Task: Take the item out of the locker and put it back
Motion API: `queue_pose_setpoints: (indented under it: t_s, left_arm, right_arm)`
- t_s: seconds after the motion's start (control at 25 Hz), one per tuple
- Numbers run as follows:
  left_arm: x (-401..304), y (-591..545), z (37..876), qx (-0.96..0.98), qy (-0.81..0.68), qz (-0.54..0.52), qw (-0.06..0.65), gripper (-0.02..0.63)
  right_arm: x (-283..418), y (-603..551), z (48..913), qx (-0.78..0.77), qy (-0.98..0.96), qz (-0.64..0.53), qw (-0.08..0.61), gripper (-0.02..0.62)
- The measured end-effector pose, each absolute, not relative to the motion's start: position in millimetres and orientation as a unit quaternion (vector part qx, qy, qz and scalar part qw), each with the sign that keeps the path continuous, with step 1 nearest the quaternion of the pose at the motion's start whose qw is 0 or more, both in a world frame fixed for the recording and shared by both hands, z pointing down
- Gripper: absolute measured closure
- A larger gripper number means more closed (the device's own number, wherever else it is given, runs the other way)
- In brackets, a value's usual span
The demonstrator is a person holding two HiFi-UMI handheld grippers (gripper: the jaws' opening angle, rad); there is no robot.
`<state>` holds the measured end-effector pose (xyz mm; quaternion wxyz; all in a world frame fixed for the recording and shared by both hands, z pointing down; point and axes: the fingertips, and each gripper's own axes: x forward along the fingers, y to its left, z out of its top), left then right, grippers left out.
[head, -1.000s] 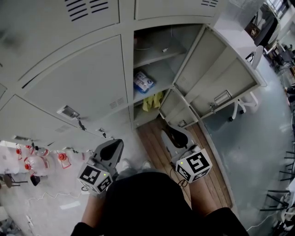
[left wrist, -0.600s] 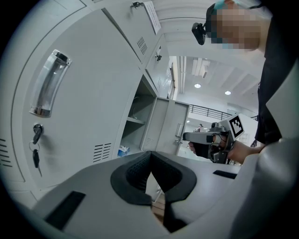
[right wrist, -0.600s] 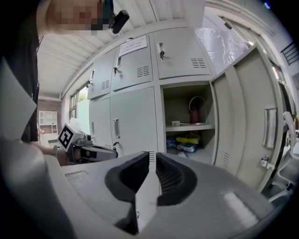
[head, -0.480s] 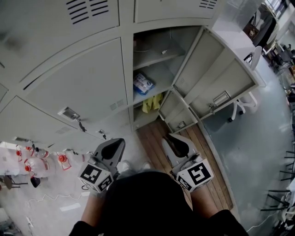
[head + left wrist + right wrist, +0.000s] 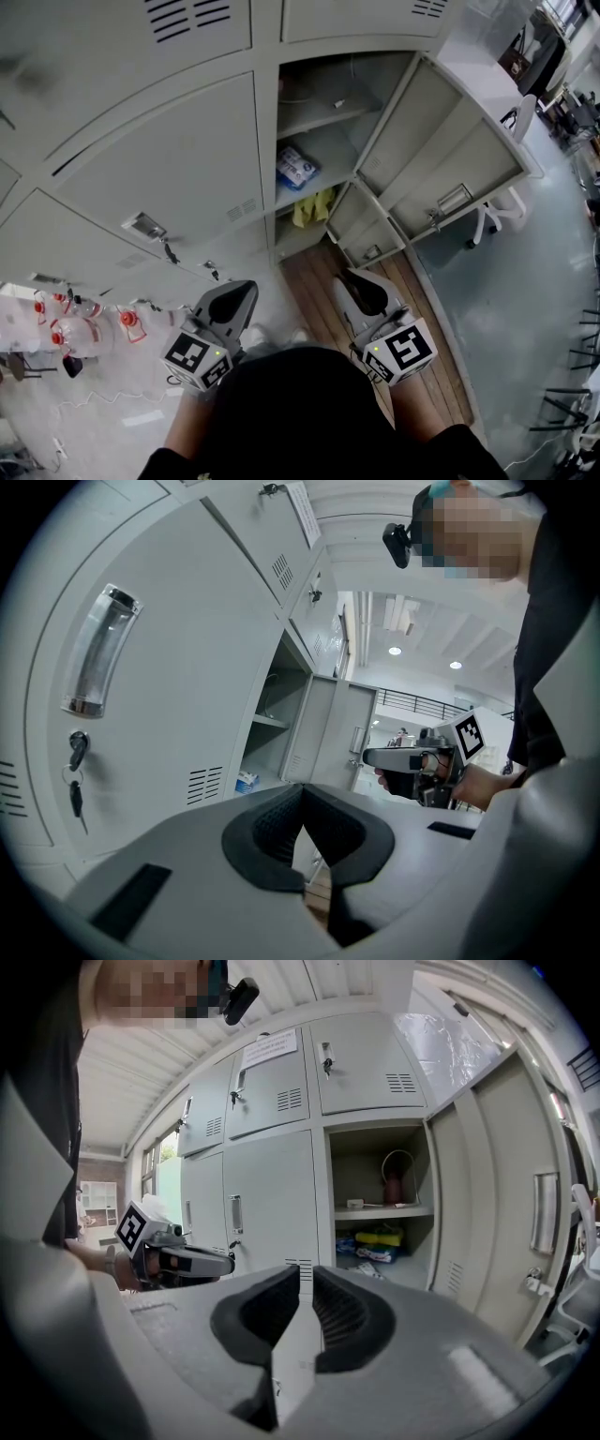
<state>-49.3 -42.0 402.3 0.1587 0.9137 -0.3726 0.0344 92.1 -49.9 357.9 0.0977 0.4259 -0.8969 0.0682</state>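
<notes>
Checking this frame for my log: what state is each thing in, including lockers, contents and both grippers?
Locker door: swung open.
Neighbouring locker door: closed, with a key in its lock.
Blue packet: lying on a shelf inside the open locker.
Yellow item: lying inside the open locker.
Left gripper: shut, empty.
Right gripper: shut, empty.
</notes>
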Motion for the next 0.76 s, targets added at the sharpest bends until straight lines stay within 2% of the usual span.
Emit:
queue_pose_setpoints:
  t_s: [0.76]
  left_arm:
    - [-61.8, -42.4, 406.6, 0.911, -0.378, 0.036, 0.162, 0.595]
  right_arm:
    - [85.6, -54.3, 366.6, 0.428, -0.894, 0.070, 0.110, 0.557]
